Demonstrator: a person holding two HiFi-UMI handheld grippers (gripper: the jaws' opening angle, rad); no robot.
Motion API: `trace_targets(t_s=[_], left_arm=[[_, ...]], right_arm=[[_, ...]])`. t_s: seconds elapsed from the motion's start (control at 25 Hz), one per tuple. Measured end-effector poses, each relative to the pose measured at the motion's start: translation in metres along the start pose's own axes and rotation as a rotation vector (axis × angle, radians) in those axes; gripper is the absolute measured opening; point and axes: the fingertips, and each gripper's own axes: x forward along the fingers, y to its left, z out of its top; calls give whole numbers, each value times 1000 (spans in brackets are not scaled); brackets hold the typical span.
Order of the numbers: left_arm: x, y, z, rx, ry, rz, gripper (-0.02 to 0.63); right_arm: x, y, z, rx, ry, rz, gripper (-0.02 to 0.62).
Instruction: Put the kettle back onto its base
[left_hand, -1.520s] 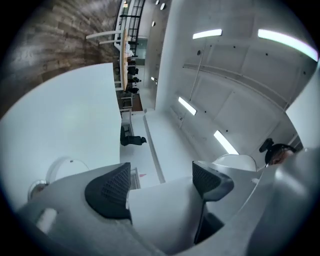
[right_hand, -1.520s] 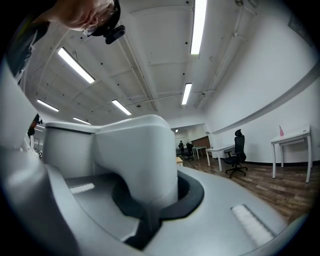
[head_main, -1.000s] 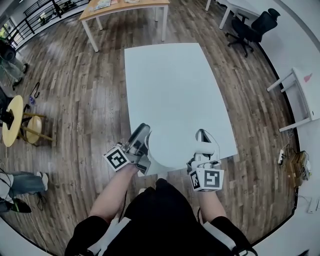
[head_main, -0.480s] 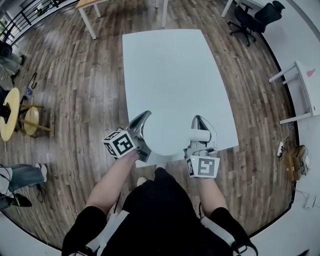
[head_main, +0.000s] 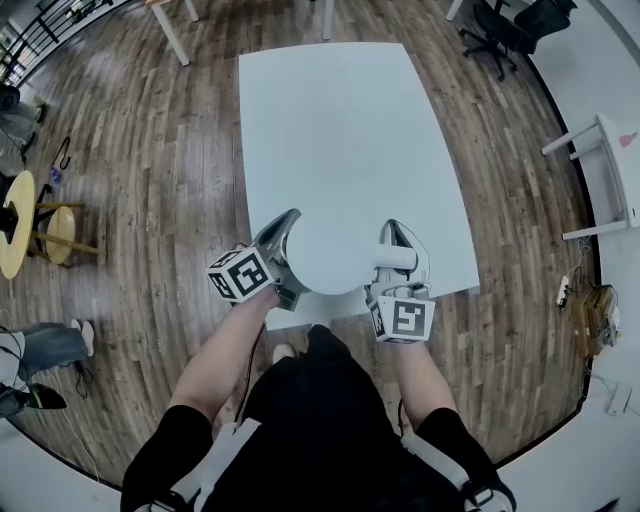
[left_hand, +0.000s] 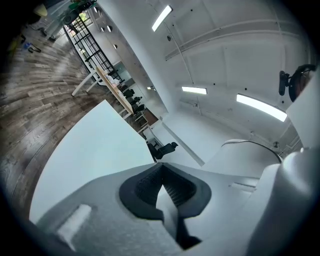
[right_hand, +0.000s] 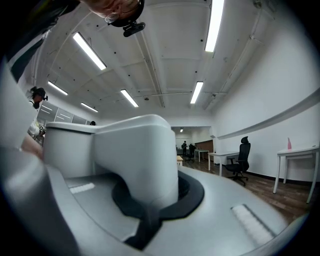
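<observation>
Looking steeply down into a wide room with a brown plank floor (head_main: 150, 170); finding on it one large white table (head_main: 340, 120), its long side running away from the viewer; noting a black office chair (head_main: 505, 35) past the table's far right corner, a smaller white desk (head_main: 612, 160) at the right edge and a round yellow stool (head_main: 22, 225) at the far left; seeing white walls and long ceiling strip lights (right_hand: 212, 25) from the gripper views.

Meeting a person (head_main: 320, 430) in black at the bottom, standing at the table's near end; tracing the bare left forearm (head_main: 225, 350) and right forearm (head_main: 415, 375) forward and slightly inward, one either side of the body.

Locating the kettle (head_main: 325, 255), white and round from above, at the table's near edge, midway between the two tools; unable to tell whether it rests on the table or hangs just above it.

Following the right gripper (head_main: 392, 230), held level with its marker cube (head_main: 402, 318) facing up, jaws clamped tight on the kettle's thick white handle (right_hand: 140, 155); following the left gripper (head_main: 290, 217), rolled to one side and angled in toward the kettle's left flank, jaws fully closed with dark pads (left_hand: 175, 187) meeting and gripping nothing, the kettle just beside them.
</observation>
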Motion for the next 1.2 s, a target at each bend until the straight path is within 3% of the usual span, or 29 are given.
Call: trace_targets(t_s=[1.2], left_arm=[[11,13,-17,49,37,-65,-2]], right_arm=[[-2,-7,-43,45,38,-36,6]])
